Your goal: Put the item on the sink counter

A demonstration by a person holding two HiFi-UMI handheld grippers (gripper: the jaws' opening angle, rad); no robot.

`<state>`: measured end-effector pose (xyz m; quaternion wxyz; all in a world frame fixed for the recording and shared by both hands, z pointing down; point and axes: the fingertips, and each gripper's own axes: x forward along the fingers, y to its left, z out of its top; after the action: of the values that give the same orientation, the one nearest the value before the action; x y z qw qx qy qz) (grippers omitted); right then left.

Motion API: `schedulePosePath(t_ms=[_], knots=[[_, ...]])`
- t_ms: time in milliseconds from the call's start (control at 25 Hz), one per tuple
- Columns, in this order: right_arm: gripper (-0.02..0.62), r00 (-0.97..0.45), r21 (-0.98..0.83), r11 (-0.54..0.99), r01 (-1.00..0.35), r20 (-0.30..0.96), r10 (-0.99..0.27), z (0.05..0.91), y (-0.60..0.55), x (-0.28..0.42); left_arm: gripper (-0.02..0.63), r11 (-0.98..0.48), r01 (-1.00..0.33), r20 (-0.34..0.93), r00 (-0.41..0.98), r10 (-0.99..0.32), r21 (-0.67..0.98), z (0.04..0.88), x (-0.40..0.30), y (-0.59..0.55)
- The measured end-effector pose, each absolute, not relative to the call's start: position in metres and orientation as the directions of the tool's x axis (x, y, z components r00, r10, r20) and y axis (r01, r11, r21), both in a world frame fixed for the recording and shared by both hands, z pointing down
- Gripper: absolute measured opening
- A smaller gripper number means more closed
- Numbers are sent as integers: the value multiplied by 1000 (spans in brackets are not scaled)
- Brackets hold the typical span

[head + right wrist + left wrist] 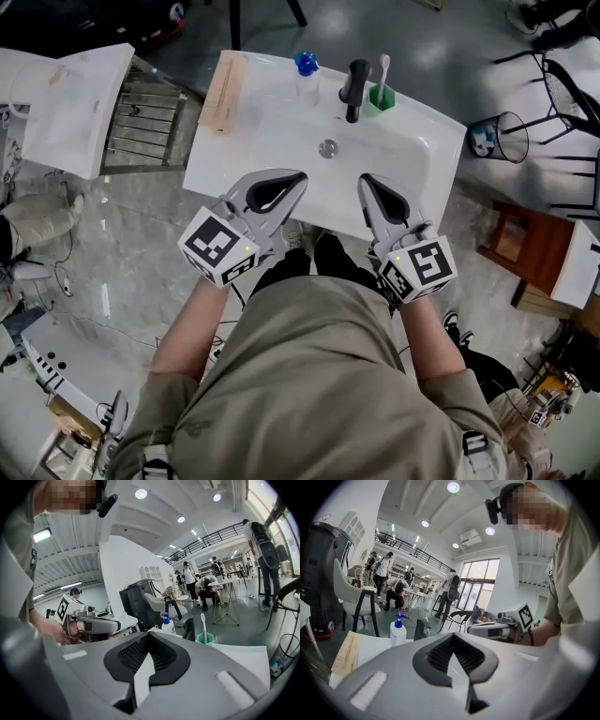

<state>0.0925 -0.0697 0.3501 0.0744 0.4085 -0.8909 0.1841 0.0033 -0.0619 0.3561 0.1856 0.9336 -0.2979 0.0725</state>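
The white sink counter (pixel 267 127) has a black faucet (pixel 354 89) behind its basin. A flat tan box (pixel 223 92) lies along the counter's left end and shows low left in the left gripper view (pixel 347 653). A blue-capped spray bottle (pixel 306 67) and a green cup with a toothbrush (pixel 381 94) stand at the back. My left gripper (pixel 298 178) and right gripper (pixel 367 180) hover side by side over the counter's front edge. Both are shut with nothing between their jaws, as each gripper's own view also shows (pixel 451 636) (pixel 148 634).
A wire rack (pixel 145 117) and a white cabinet (pixel 70 103) stand left of the sink. To the right are a mesh waste basket (pixel 497 136), a black chair (pixel 572 94) and a brown wooden stand (pixel 525 248). People stand in the hall behind.
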Motion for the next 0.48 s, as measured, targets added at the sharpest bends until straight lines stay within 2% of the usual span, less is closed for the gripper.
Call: schedulePosePath(t_ms=[480], knots=[[12, -651, -269, 593, -759, 293, -701, 353, -70, 97, 6, -754, -585, 246, 810, -532, 299, 355, 4, -62]])
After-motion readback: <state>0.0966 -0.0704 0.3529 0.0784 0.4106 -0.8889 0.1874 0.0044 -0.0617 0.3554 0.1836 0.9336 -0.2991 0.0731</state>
